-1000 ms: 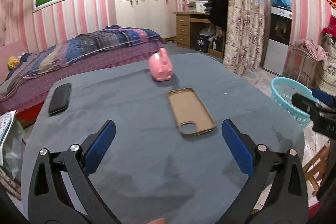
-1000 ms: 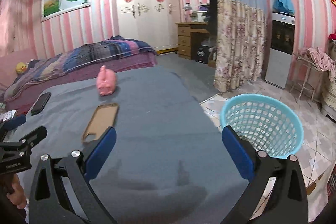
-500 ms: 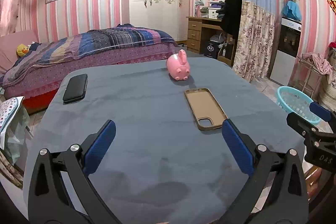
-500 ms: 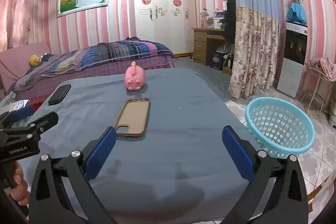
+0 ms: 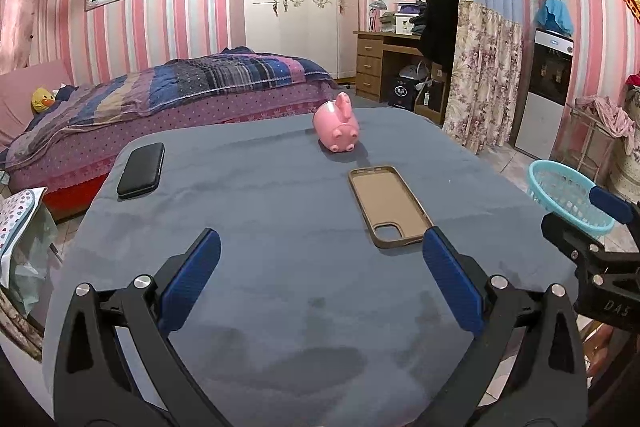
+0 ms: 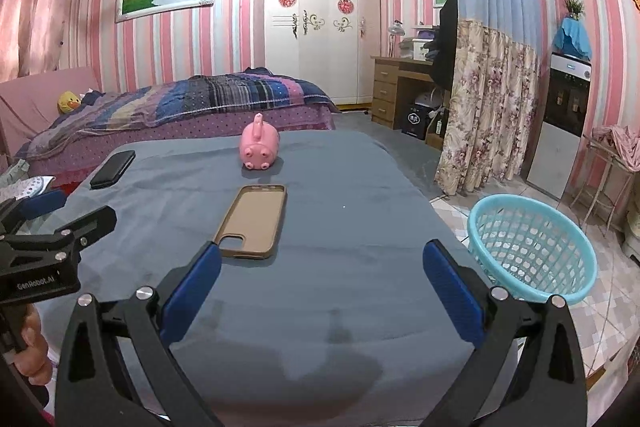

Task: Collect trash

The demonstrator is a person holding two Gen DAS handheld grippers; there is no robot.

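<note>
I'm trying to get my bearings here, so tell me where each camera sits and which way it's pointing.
Left wrist: on the left gripper, facing across the grey table toward the bed; its open fingers show, the right gripper at right.
Right wrist: on the right gripper, same heading, basket at right; a hand shows.
Shared: phone case, pink pig, black phone.

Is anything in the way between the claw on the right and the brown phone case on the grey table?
Nothing visible. The open right gripper hangs over bare grey tablecloth, and the empty brown phone case lies flat just ahead, to its left. The pink pig-shaped toy sits farther back, beyond the case.
</note>
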